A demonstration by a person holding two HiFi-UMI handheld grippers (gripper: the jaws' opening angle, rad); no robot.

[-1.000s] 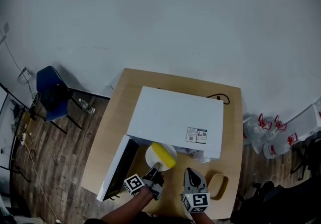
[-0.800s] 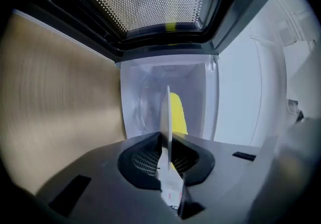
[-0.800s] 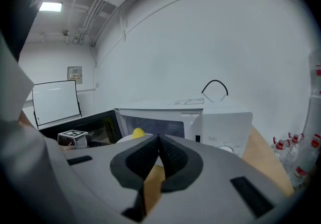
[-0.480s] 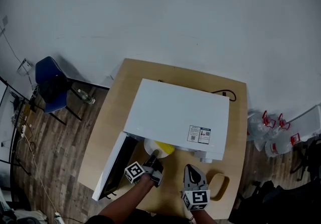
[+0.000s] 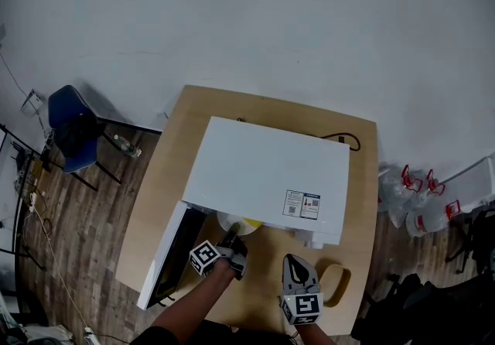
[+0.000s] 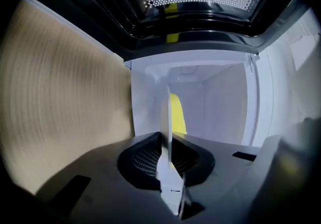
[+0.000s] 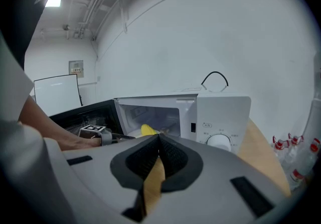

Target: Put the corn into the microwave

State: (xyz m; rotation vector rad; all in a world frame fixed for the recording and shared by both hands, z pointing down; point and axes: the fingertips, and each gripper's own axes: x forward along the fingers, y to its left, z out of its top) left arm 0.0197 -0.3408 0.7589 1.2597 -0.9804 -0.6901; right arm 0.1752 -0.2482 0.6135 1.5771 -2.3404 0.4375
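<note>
The white microwave (image 5: 267,173) stands on the wooden table (image 5: 363,220) with its door (image 5: 164,266) swung open to the left. My left gripper (image 5: 230,241) is shut on the rim of a white plate (image 5: 230,223) that carries the yellow corn (image 5: 250,222). Plate and corn reach into the oven's mouth, mostly hidden under its top. In the left gripper view the plate (image 6: 167,117) stands edge-on between the jaws, with the corn (image 6: 176,112) inside the white cavity (image 6: 220,102). My right gripper (image 5: 298,270) hovers shut and empty before the control panel (image 7: 220,117).
A tan ring-shaped object (image 5: 335,286) lies on the table right of my right gripper. A black cable (image 5: 340,138) runs behind the oven. On the floor are a blue chair (image 5: 69,127) at left and water jugs (image 5: 418,196) at right.
My left gripper has moved down and forward, carrying the plate with the corn from in front of the opening into the microwave's mouth. The right gripper has hardly moved.
</note>
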